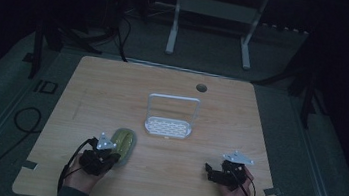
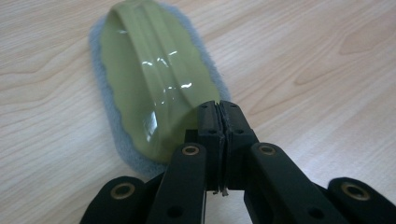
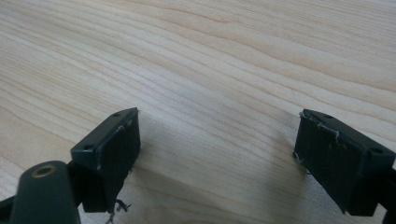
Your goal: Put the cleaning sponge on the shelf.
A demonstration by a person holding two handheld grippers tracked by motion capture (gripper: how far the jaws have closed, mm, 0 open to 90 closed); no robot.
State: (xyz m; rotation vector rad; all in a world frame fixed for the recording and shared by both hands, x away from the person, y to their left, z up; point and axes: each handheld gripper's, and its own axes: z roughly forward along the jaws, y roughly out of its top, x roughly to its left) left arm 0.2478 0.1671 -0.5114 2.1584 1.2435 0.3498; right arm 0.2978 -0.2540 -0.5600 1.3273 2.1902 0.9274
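Your left hand-held gripper [image 2: 219, 116], jaws pressed together, sits at the near end of the green scrub brush [image 2: 156, 84], whose long axis runs straight ahead; your right hand-held gripper [image 3: 217, 154] rests well apart, jaws wide.

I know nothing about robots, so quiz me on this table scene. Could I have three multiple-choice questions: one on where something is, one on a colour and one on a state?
1. Where is the white rack?
A) near the middle of the table
B) at the left edge
C) on the floor

2. What colour is the top of the scrubber?
A) red
B) olive green
C) blue

3. How do the fingers of the right gripper stand?
A) pressed together
B) apart, nothing between them
C) closed on the rack

Answers:
1 A: the high view shows it standing mid-table.
2 B: the left gripper view shows a glossy green top on a grey pad.
3 B: the right gripper view shows bare wood between them.
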